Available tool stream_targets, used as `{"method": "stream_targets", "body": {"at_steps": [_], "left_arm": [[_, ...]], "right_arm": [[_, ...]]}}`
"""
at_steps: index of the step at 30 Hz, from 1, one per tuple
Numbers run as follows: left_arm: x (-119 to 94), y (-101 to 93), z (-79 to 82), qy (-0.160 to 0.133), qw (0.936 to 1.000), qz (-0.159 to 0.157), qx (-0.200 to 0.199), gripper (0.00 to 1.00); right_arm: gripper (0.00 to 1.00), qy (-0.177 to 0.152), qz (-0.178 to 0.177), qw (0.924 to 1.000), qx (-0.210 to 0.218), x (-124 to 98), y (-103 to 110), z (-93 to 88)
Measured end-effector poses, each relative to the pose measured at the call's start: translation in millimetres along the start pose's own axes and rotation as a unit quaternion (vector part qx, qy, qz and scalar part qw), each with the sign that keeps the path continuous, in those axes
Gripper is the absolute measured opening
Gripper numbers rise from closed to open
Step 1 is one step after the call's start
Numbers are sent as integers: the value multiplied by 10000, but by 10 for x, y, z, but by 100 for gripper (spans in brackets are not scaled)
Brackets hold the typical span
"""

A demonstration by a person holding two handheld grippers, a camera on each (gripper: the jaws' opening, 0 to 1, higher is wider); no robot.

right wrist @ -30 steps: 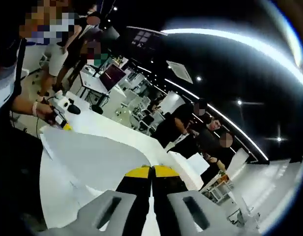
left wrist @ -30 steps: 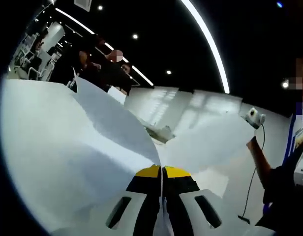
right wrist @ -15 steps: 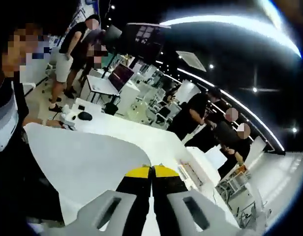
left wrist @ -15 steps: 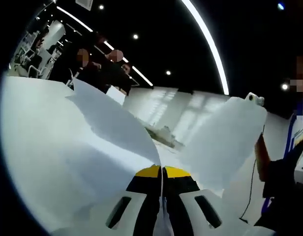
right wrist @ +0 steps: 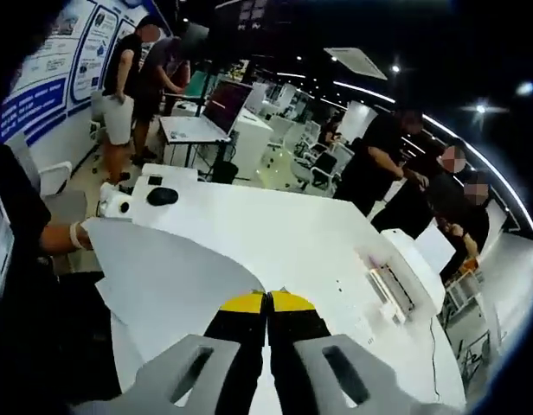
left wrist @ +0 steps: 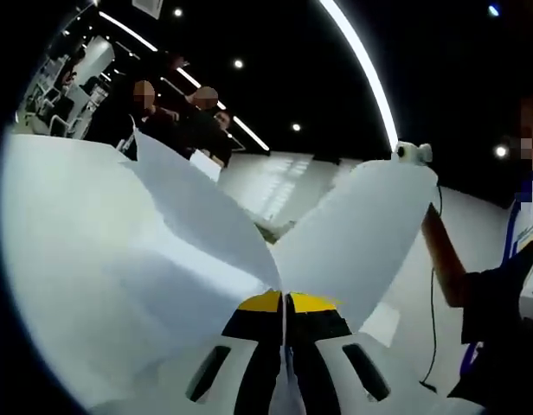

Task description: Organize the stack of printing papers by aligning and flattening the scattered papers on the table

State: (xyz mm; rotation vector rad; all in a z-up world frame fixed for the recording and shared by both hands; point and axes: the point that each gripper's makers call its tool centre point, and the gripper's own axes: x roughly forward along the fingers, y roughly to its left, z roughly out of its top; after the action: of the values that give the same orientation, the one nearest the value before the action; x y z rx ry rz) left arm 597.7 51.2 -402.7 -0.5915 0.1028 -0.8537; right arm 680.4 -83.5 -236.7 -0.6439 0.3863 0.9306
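While both grippers pinch papers (left wrist: 163, 251), two sheets splay.

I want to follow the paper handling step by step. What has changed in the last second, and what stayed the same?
In the left gripper view, the far end of the paper, held by the right claw, rose higher and swung toward the middle. The right gripper view tilted from the ceiling down to the white table, so that hand turned. Both claws stayed shut on the paper; the left claw kept its place.
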Motion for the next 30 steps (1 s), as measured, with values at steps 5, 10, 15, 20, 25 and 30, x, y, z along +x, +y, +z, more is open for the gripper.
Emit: {"method": "stream_targets", "body": {"at_steps": [5,10,15,20,25,30], "left_arm": [[8,16,-41,51,10000,50,-58,6],[3,17,-40,56,9999,61,-77,7],[5,25,-70,111,9999,84,-83,8],[24,8,-108,173,9998,55,-113,12],[30,-6,-144,244,9995,41,-192,15],[30,1,-155,256,9993,41,-262,18]], "right_arm": [[0,242,123,9995,150,352,46,-45],[0,298,190,9992,170,508,32,-68],[0,352,220,9986,319,645,-13,-105],[0,596,67,9975,382,795,-57,-210],[0,730,-108,9967,351,839,-14,-279],[0,826,-143,9958,367,891,91,-249]]}}
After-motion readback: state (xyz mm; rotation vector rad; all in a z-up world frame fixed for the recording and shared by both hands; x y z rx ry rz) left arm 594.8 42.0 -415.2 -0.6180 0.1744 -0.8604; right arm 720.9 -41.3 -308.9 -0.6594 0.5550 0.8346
